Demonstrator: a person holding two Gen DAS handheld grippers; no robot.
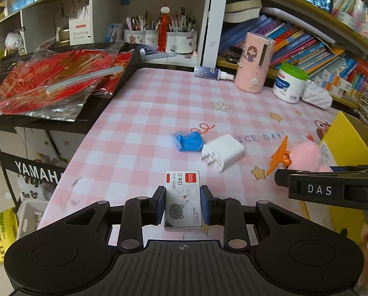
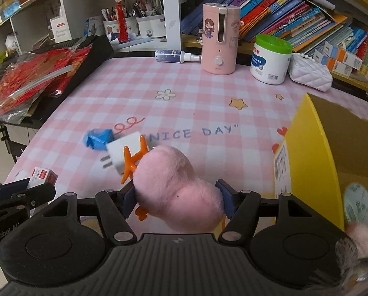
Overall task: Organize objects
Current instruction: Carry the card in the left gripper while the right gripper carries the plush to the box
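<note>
Above the desk (image 1: 144, 103) our left fingers (image 1: 183, 206) squeeze the staple box (image 1: 182, 201). Our right fingers (image 2: 177, 202) hold the pink fluffy clip (image 2: 176, 187); it could slip, or bump the yellow box (image 2: 307, 148).

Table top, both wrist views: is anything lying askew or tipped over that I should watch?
Yes. The dark blue spray bottle lies on its side at the far edge, beside the upright pink humidifier. The white plug charger rests flat with prongs pointing sideways, against a crumpled blue wrapper. No spills visible.

Pink humidifier (image 2: 220, 39) upright beside green-lidded jar (image 2: 270, 59); spray bottle (image 2: 175, 56) lying; books (image 2: 294, 17) behind.
</note>
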